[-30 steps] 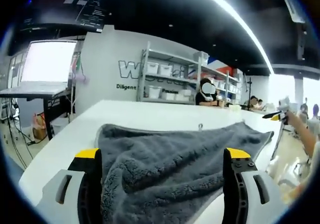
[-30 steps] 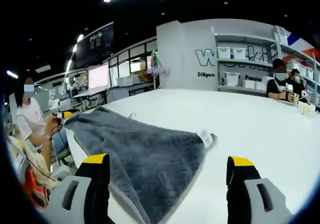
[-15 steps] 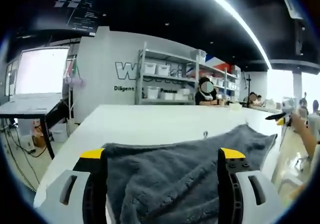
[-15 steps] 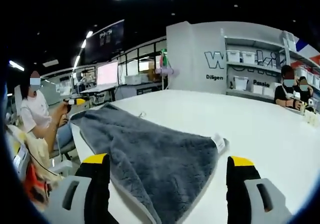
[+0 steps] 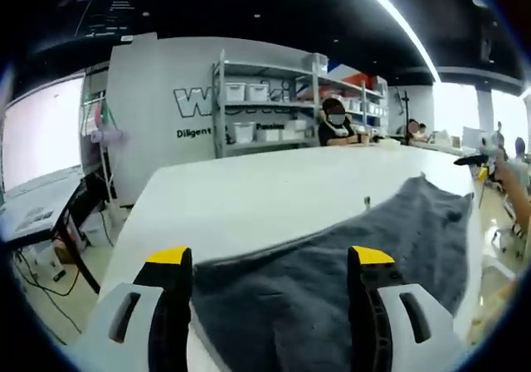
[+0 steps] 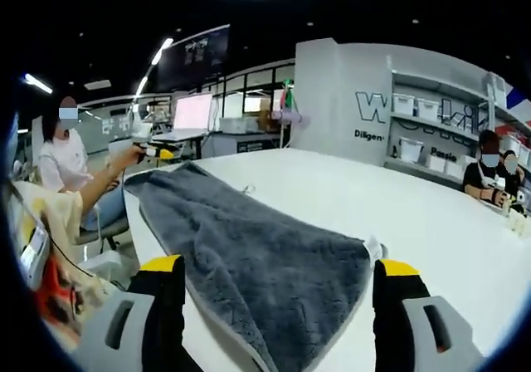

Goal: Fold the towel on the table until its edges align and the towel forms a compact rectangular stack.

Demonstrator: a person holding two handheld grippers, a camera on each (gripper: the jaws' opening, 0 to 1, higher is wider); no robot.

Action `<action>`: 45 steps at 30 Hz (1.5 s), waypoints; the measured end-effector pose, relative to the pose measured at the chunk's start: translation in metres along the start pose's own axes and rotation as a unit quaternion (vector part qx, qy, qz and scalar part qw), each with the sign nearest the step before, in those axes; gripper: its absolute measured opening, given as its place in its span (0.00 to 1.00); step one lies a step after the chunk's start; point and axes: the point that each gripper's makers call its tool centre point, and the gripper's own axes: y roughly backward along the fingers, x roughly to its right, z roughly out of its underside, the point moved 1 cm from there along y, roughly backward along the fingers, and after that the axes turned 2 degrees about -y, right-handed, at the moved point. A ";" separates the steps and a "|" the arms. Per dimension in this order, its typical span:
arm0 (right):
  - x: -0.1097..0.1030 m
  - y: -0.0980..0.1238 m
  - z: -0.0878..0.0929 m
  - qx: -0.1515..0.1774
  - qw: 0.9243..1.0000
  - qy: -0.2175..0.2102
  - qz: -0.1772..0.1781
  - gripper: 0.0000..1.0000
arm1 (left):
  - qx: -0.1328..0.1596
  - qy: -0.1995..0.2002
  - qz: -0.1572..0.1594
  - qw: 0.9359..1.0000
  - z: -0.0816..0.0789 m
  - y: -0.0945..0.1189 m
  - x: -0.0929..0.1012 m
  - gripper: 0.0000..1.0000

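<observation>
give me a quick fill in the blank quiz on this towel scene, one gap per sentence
1. The towel lying on the table is ____ in colour.
2. The tips of both jaws of the left gripper are coloured ____.
3. The table top under the towel is ____ in colour.
4. The jaws of the right gripper stand ____, gripping nothing.

Missing words: grey; yellow; white; open
</observation>
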 end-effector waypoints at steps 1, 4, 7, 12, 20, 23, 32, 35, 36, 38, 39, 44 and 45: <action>0.000 0.000 0.000 -0.001 1.000 0.001 0.000 0.95 | -0.007 -0.005 0.002 1.000 0.002 -0.004 -0.005 0.74; 0.004 -0.002 0.002 -0.003 1.000 -0.002 -0.002 0.95 | -0.015 -0.010 0.011 1.000 0.006 -0.010 -0.014 0.71; 0.009 -0.004 0.003 -0.004 1.000 -0.007 -0.001 0.94 | -0.039 -0.010 0.037 0.999 0.019 -0.020 -0.027 0.61; 0.010 -0.004 0.002 0.005 1.000 -0.009 -0.002 0.93 | -0.062 -0.023 0.041 0.997 0.035 -0.032 -0.033 0.56; 0.013 -0.005 0.009 -0.003 1.000 -0.011 -0.001 0.92 | -0.083 -0.025 0.025 0.996 0.048 -0.042 -0.049 0.35; 0.015 -0.006 0.011 -0.004 1.000 -0.015 0.001 0.92 | -0.085 -0.027 0.021 0.996 0.048 -0.042 -0.055 0.32; 0.018 -0.013 0.014 -0.008 1.000 -0.019 -0.004 0.90 | -0.121 -0.050 0.008 0.991 0.059 -0.045 -0.067 0.31; 0.019 -0.015 0.015 -0.007 1.000 -0.022 -0.005 0.90 | -0.121 -0.068 0.006 0.990 0.060 -0.047 -0.066 0.22; 0.018 -0.016 0.015 -0.008 1.000 -0.023 -0.006 0.90 | -0.124 -0.072 0.003 0.990 0.061 -0.047 -0.066 0.18; 0.017 -0.016 0.016 -0.010 1.000 -0.021 -0.006 0.90 | -0.130 -0.081 0.007 0.988 0.064 -0.046 -0.065 0.12; 0.016 -0.017 0.016 -0.010 1.000 -0.020 -0.006 0.90 | -0.131 -0.086 0.008 0.988 0.064 -0.046 -0.066 0.11; 0.018 -0.017 0.016 -0.012 1.000 -0.023 -0.001 0.89 | -0.128 -0.087 0.007 0.988 0.064 -0.044 -0.065 0.02; 0.020 -0.017 0.015 -0.010 1.000 -0.023 0.000 0.89 | -0.128 -0.085 0.008 0.988 0.064 -0.044 -0.063 0.02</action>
